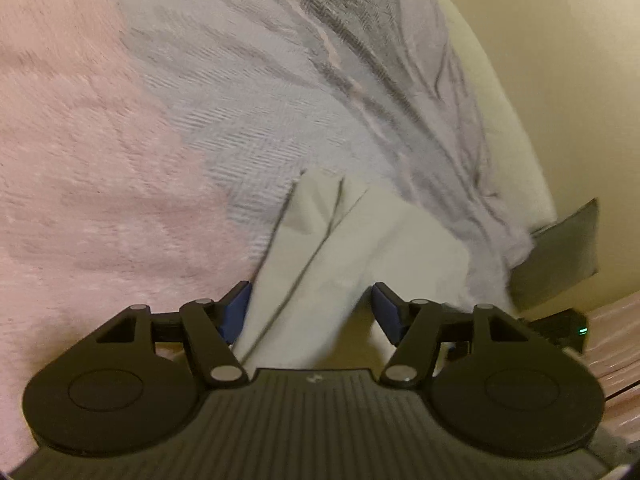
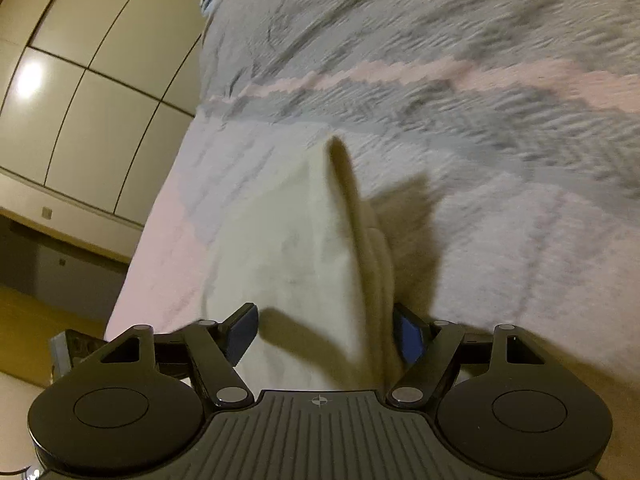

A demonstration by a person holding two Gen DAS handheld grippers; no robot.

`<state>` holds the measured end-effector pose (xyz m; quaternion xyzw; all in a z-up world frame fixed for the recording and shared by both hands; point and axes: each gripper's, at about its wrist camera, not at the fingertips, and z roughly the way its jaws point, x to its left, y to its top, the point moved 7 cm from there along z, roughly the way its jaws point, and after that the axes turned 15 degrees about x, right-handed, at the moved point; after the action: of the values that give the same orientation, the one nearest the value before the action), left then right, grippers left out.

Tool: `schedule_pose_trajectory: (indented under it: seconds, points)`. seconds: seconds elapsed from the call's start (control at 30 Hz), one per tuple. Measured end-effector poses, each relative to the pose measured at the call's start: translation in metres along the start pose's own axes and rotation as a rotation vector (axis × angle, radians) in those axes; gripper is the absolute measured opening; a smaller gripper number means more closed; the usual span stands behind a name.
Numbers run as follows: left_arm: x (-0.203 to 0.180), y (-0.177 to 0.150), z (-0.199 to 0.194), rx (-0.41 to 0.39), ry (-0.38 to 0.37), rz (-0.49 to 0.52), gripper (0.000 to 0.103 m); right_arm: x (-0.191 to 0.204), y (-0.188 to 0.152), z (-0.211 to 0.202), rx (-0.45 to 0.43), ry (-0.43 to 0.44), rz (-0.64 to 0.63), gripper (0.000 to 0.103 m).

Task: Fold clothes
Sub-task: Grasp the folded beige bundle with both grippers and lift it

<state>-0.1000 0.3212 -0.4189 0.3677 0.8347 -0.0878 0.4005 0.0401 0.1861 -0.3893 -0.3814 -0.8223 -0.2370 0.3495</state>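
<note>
1. Location: the cream garment (image 1: 320,248) lies on the grey-and-pink patterned bedspread (image 1: 224,104), partly lifted, with a raised fold standing up in the right wrist view.
2. Left gripper (image 1: 310,312): jaws stand apart. Cloth passes between them; the blue pads (image 1: 236,312) do not visibly press it, so treat it as released.
3. Right gripper (image 2: 326,330): jaws stand apart around the garment's raised fold; no clamping is visible.
4. Recommended procedure: lay both edges down level, keep the seam line straight, and smooth the raised fold flat before withdrawing.
5. Caution: motion blur obscures fine contact; verify that edges align.
</note>
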Motion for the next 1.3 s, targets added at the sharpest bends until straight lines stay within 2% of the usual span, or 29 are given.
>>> schedule_pose_trajectory:
  seconds: [0.03,0.07,0.1,0.13,0.17,0.2,0.37,0.47,0.57,0.73,0.9,1.07,1.17,1.3]
  points:
    - [-0.002,0.001,0.005,0.017,-0.011,0.012,0.035,0.002,0.001,0.004,0.010,0.006,-0.012,0.066]
    - [-0.004,0.002,0.009,0.036,-0.021,0.024,0.029,0.004,0.002,0.008,0.019,0.012,-0.024,0.055]
    - [-0.005,0.002,0.012,0.044,-0.027,0.032,0.025,0.005,0.002,0.012,0.025,0.009,-0.024,0.048]
    - [-0.006,0.001,0.015,0.052,-0.033,0.039,0.016,0.005,0.001,0.015,0.030,0.012,-0.018,0.044]
    - [-0.007,0.000,0.014,0.051,-0.048,0.036,0.013,0.005,0.001,0.018,0.034,0.016,-0.011,0.031]
    - [-0.008,-0.002,0.011,0.042,-0.061,0.034,0.012,0.004,0.000,0.019,0.036,0.026,0.003,0.022]
    - [-0.016,-0.020,-0.027,-0.021,-0.137,0.010,0.010,0.029,-0.010,0.005,0.029,0.080,0.020,0.017]
    - [-0.022,-0.045,-0.071,-0.089,-0.153,0.007,0.010,0.065,-0.022,-0.007,0.026,0.110,-0.011,0.017]
    - [-0.026,-0.080,-0.127,-0.169,-0.153,-0.009,0.010,0.113,-0.049,-0.013,0.046,0.134,-0.071,0.017]
    - [-0.029,-0.163,-0.229,-0.313,-0.096,-0.110,0.010,0.200,-0.104,0.001,0.136,0.201,-0.130,0.017]
    - [-0.018,-0.276,-0.318,-0.504,0.005,-0.292,0.010,0.282,-0.166,0.044,0.362,0.277,-0.225,0.017]
    - [-0.016,-0.390,-0.389,-0.711,0.065,-0.495,0.010,0.351,-0.225,0.088,0.587,0.346,-0.342,0.017]
    - [-0.020,-0.444,-0.438,-0.823,0.095,-0.570,0.010,0.402,-0.265,0.105,0.684,0.380,-0.415,0.017]
    - [-0.009,-0.509,-0.517,-0.943,0.139,-0.612,0.010,0.483,-0.318,0.137,0.773,0.432,-0.505,0.017]
